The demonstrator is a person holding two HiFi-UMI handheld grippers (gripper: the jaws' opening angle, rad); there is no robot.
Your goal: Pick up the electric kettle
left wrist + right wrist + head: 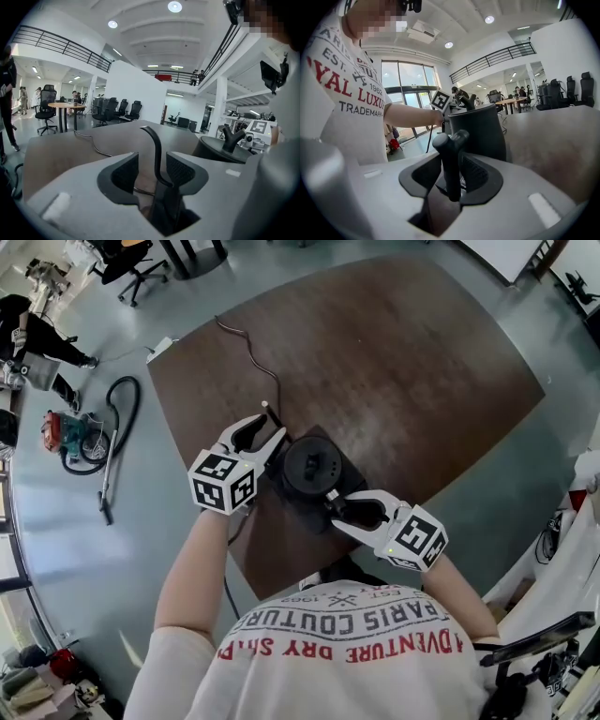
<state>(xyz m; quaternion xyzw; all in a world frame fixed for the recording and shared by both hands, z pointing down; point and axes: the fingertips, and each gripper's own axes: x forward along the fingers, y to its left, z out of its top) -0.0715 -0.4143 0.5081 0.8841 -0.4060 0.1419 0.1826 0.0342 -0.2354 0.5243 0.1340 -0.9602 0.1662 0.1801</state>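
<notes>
Black kettle (312, 468): just ahead of right tool (333, 510), upright handle (451, 164) between its jaws.
Right tool: apart, not clamped, nearer.
Left tool (271, 425): wide apart, astride cord (158, 159).

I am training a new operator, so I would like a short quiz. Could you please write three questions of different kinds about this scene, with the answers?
1. True or false: the electric kettle stands on the floor.
2. What stands between the jaws of the right gripper? A. the kettle's handle B. a cup C. nothing
3. Fill in: the jaws of the left gripper stand ___ (apart / together).
Key: 1. False, it stands on the brown table. 2. A. 3. apart.
</notes>
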